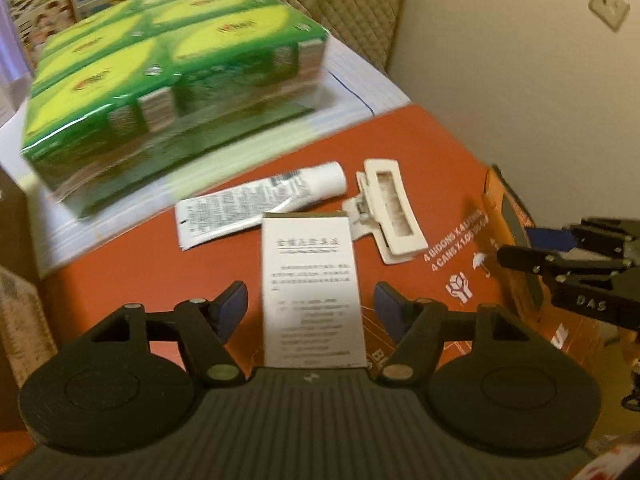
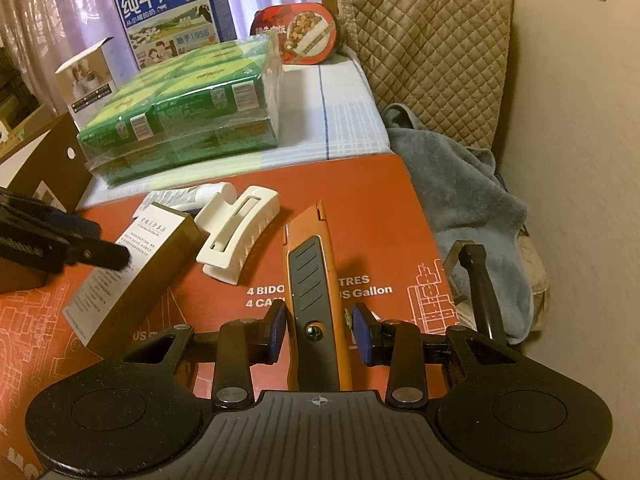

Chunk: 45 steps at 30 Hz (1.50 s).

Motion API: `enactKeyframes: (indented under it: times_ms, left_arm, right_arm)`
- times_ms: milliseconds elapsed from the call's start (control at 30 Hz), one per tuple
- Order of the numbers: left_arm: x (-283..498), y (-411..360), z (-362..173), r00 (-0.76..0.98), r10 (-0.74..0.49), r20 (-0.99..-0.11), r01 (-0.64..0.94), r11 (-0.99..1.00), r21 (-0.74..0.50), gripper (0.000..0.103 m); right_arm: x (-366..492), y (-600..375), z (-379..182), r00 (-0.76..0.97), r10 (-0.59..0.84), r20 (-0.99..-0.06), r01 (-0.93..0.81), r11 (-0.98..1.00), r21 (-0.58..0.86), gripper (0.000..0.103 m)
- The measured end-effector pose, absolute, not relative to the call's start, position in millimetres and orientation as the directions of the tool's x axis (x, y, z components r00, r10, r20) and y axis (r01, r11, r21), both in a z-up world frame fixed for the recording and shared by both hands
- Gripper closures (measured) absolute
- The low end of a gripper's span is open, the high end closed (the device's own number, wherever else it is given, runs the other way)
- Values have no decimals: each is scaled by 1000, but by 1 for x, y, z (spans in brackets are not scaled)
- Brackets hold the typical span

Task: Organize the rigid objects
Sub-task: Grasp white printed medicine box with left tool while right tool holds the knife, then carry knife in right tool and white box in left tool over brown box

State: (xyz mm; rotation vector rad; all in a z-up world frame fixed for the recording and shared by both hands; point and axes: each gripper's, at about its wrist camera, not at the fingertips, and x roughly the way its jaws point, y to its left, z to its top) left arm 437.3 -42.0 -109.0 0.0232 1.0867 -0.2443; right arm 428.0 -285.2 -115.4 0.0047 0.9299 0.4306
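Note:
A small box with a white printed label point(image 1: 312, 280) point(image 2: 136, 272) lies on the red carton top point(image 1: 400, 140) point(image 2: 372, 208). My left gripper point(image 1: 312, 308) point(image 2: 60, 244) stands open astride the box, and a gap shows at each pad. Beyond the box lie a white tube point(image 1: 260, 200) point(image 2: 188, 196) and a cream hair claw clip point(image 1: 390, 210) point(image 2: 236, 236). My right gripper point(image 2: 318, 328) point(image 1: 532, 246) is shut on an orange and grey utility knife point(image 2: 316, 272) point(image 1: 516, 220), which points away over the carton's right side.
A shrink-wrapped green pack point(image 1: 172, 80) point(image 2: 184, 108) sits behind the carton on a white checked surface point(image 2: 344, 120). Behind it stand a blue milk carton point(image 2: 172, 12), a small white box point(image 2: 86, 80) and a red food bowl point(image 2: 308, 36). A quilted cushion point(image 2: 424, 52) and grey cloth point(image 2: 460, 192) lie right.

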Motion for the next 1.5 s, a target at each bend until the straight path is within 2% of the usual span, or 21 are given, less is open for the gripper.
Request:
enactKeyframes:
  times_ms: [233, 367, 667, 1167, 1500]
  left_arm:
    - [447, -56, -124, 427, -130, -895, 231, 972, -31, 38]
    - [447, -59, -130, 421, -110, -901, 241, 970, -6, 46]
    - [433, -53, -127, 457, -101, -883, 225, 974, 5, 47]
    - [392, -12, -68, 584, -57, -810, 88, 996, -7, 47]
    - [362, 27, -27, 657, 15, -754, -16, 1000, 6, 47]
  right_arm:
    - [423, -290, -114, 524, 353, -775, -338, 922, 191, 71]
    - [422, -291, -113, 525, 353, -775, -339, 921, 190, 71]
    - [418, -283, -110, 516, 379, -769, -370, 908, 199, 71]
    - [410, -246, -93, 500, 460, -734, -475, 854, 211, 71]
    - [408, -207, -70, 494, 532, -687, -559, 800, 217, 71]
